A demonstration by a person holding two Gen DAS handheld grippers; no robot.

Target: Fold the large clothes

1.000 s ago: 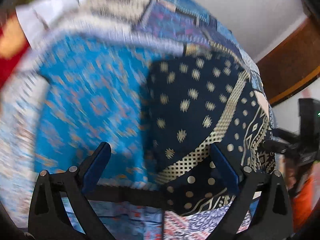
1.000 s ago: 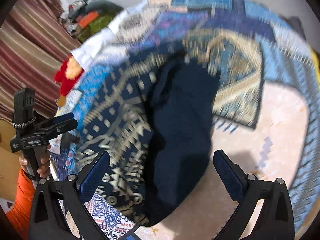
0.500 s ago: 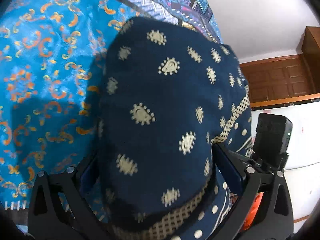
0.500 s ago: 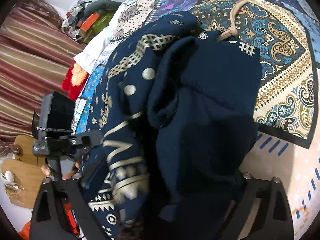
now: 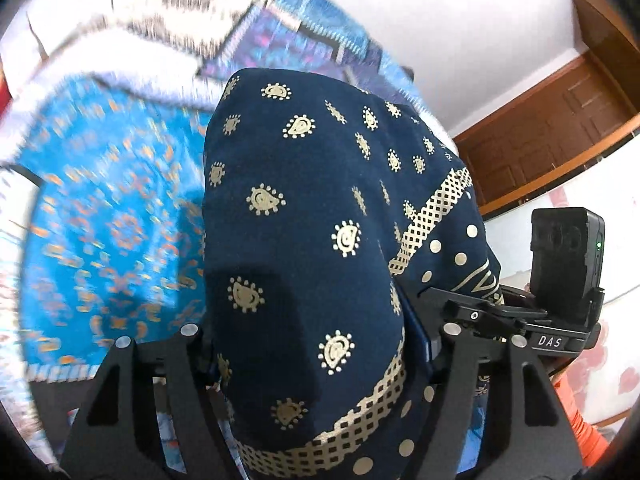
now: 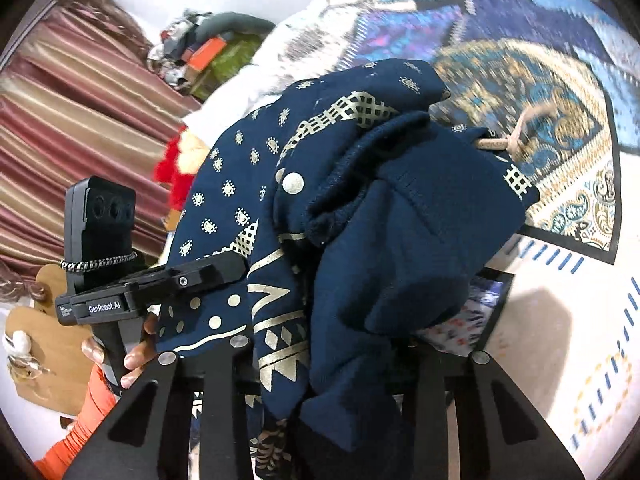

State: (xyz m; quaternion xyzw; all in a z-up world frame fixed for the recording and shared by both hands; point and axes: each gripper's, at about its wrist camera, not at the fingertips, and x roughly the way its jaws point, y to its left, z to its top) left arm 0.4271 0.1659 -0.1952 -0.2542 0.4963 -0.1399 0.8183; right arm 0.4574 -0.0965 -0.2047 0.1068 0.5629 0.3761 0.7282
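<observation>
Both grippers have the dark blue garment (image 5: 304, 240) up off the patchwork bedspread (image 5: 108, 208), so this looks like the lift-and-shake stage before any real fold is laid down. No tidy crease shows yet; the cloth hangs bunched, its gold-printed side draped over the plain inner side.

The left gripper (image 5: 316, 344) is clamped on the garment: the fabric fills the whole gap between its fingers and spills over them toward the camera. The right gripper (image 6: 324, 360) is likewise clenched on a thick wad of the same garment, with a drawstring (image 6: 516, 136) poking out at the far edge, above the bedspread. From the right wrist view the left gripper (image 6: 224, 268) sits just beside, its tip against the same bundle, so the two grips are close together.

To my eye the next move calls for drawing the hands apart to stretch the cloth flat, then lowering it onto the bedspread. Bunched like this, a layer could slip out of either grip.
</observation>
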